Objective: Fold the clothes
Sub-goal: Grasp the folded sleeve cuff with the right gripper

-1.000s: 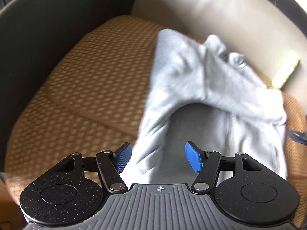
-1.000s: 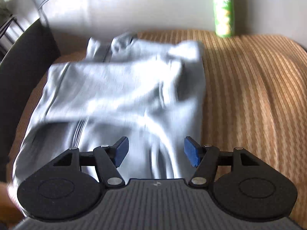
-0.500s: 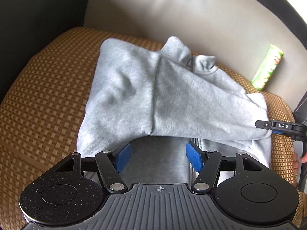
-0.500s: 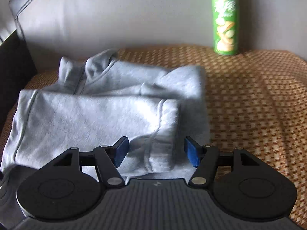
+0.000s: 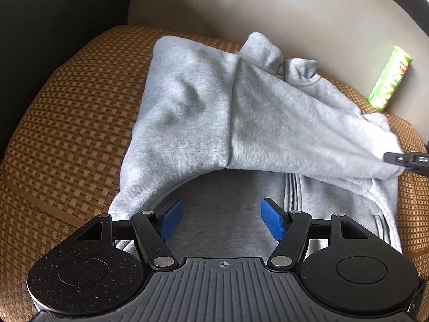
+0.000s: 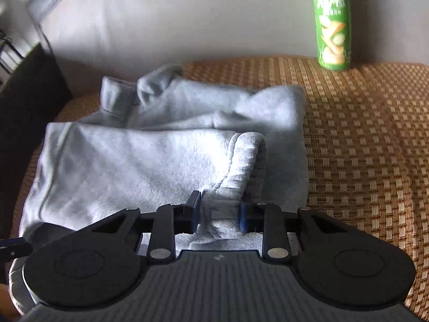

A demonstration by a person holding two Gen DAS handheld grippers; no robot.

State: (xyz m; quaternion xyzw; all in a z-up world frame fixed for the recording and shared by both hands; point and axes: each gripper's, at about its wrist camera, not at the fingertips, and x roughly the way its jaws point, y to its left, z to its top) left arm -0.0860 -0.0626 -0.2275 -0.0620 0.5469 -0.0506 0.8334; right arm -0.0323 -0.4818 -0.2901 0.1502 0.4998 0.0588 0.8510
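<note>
On sofa: right gripper jaws now clamp cuff, open half-second ago; sleeve fold underway. Left gripper jaws open, over hoodie.

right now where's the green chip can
The green chip can stands upright at the back of the woven mat, against the backrest, right of the grey hoodie.

Bare woven mat lies open right of the hoodie; only a green can stands at the backrest.

woven sofa mat, grey hoodie, green can
</note>
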